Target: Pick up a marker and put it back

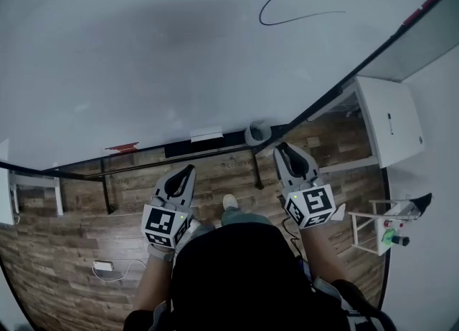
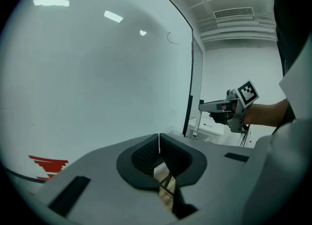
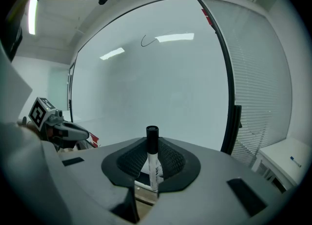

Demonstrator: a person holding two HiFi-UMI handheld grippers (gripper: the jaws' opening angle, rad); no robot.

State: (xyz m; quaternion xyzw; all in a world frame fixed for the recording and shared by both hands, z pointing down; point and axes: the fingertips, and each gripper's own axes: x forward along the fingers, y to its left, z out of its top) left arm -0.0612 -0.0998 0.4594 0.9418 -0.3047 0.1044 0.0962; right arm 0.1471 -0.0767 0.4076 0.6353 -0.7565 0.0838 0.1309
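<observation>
A white marker (image 3: 153,163) with a black cap stands upright between the jaws of my right gripper (image 3: 152,157), which is shut on it. In the head view the right gripper (image 1: 285,152) points at the lower edge of the whiteboard (image 1: 143,57), and the marker itself is hidden there. My left gripper (image 1: 186,173) is held beside it on the left, jaws shut together with nothing between them (image 2: 159,143). A black scribble (image 1: 287,13) is drawn high on the board.
An eraser (image 1: 206,136) and a round grey holder (image 1: 258,133) sit along the board's bottom rail. A white cabinet (image 1: 391,118) stands to the right, and a small white table (image 1: 384,226) with small items lies nearer. A cable and adapter (image 1: 104,266) lie on the wooden floor.
</observation>
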